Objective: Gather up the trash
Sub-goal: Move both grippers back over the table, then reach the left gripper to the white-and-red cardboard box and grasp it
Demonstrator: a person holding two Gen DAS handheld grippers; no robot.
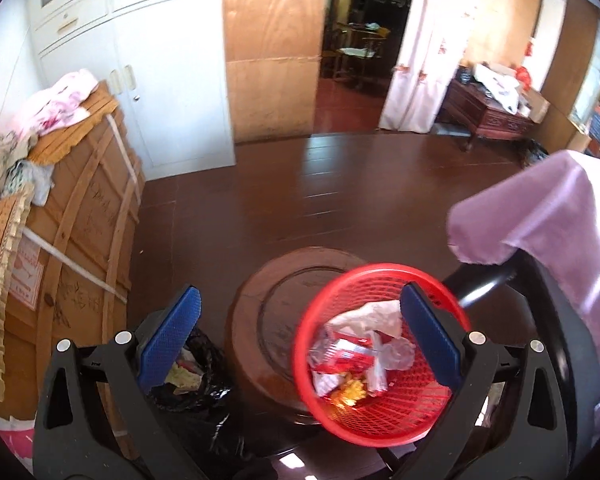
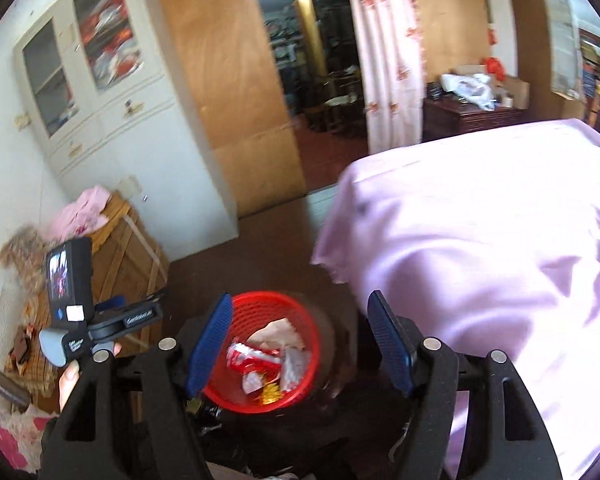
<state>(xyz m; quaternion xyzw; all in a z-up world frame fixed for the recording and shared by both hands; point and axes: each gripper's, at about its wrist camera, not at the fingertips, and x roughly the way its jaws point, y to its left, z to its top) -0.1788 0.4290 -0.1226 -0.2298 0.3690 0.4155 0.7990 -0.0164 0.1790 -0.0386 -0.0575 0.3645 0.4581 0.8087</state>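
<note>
Red plastic mesh basket (image 1: 380,356), round, mouth facing up toward the camera, sits over a round brown wooden stool (image 1: 268,320) in the left wrist view. Crumpled white and red wrappers (image 1: 352,356) lie inside. Left gripper (image 1: 300,324) is spread wide, holding nothing; its right pad overlaps the basket rim. A black bag (image 1: 204,376) is partly hidden behind the left pad.

Right wrist view: right gripper (image 2: 300,344) is wide open, empty, basket (image 2: 268,348) blurred between the pads. Lilac cloth (image 2: 480,260) fills the right side.

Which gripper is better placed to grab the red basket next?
Left. The left gripper is open with one finger already inside the red basket rim; the right gripper frames it from farther back.
</note>
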